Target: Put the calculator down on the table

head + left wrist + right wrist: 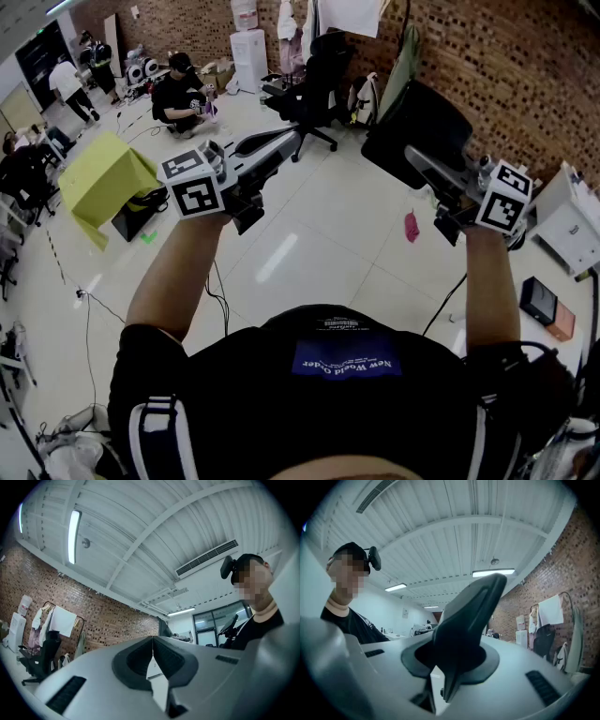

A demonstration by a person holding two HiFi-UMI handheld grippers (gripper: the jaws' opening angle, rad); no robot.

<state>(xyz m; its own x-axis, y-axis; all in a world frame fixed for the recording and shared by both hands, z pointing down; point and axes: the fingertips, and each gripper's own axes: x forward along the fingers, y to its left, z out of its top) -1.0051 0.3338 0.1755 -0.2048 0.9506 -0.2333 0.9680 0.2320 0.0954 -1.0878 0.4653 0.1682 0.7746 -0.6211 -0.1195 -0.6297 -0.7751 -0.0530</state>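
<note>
Right gripper (447, 660) pinches the calculator (469, 613), jutting past its jaws; left gripper (153, 644) pressed together.

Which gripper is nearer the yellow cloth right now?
Left. The left gripper is raised just right of the yellow cloth. The right gripper, shut on a dark object, is far across.

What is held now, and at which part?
The right gripper clamps a dark flat thing, likely the calculator, by one end; the left gripper holds nothing.
</note>
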